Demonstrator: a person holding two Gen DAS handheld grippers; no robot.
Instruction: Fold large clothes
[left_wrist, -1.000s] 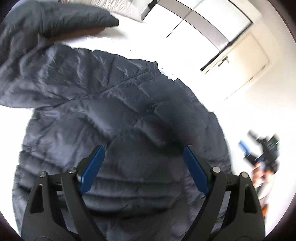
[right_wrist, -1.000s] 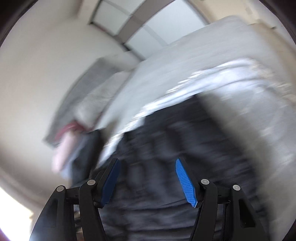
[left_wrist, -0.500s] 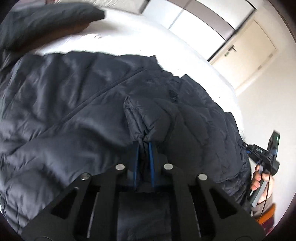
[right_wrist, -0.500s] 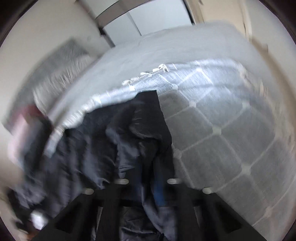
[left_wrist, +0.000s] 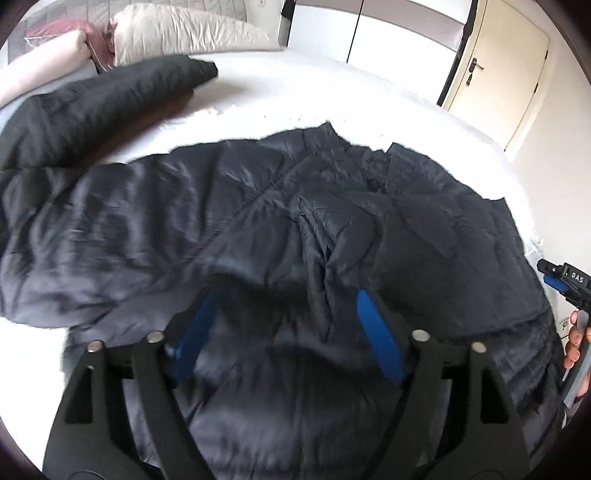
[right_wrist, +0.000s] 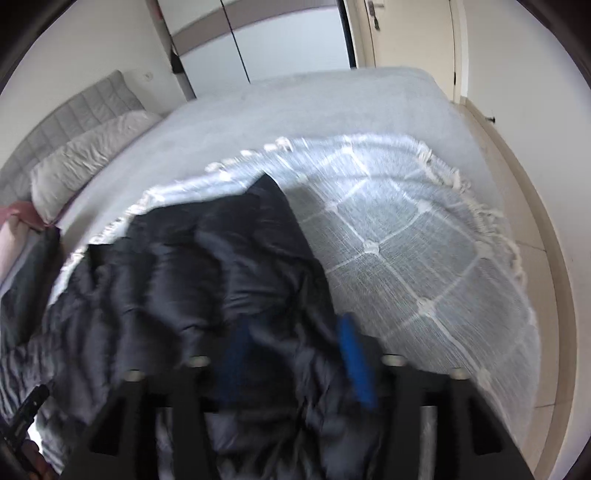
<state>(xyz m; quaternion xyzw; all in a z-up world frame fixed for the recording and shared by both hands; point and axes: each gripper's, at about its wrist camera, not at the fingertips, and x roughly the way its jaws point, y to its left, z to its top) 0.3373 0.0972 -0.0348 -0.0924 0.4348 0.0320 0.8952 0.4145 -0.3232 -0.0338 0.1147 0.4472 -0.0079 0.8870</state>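
Left tool (left_wrist: 286, 332): jaws opening, blue pads spread, dark padded jacket (left_wrist: 258, 221) bunched beneath and between them, not pinched. Right tool (right_wrist: 295, 358): jaws opening over the jacket's edge nearest the checked throw (right_wrist: 424, 251). Jacket: spread across the bed (right_wrist: 295, 107), long axis running side to side ahead of the left tool; one sleeve (left_wrist: 103, 99) stretches away toward the pillows (left_wrist: 177, 37). Left hand likely nearer that sleeve.

Pale pillows (left_wrist: 184, 33) by a grey headboard (right_wrist: 74, 107); cream door (left_wrist: 502, 74) — shut.
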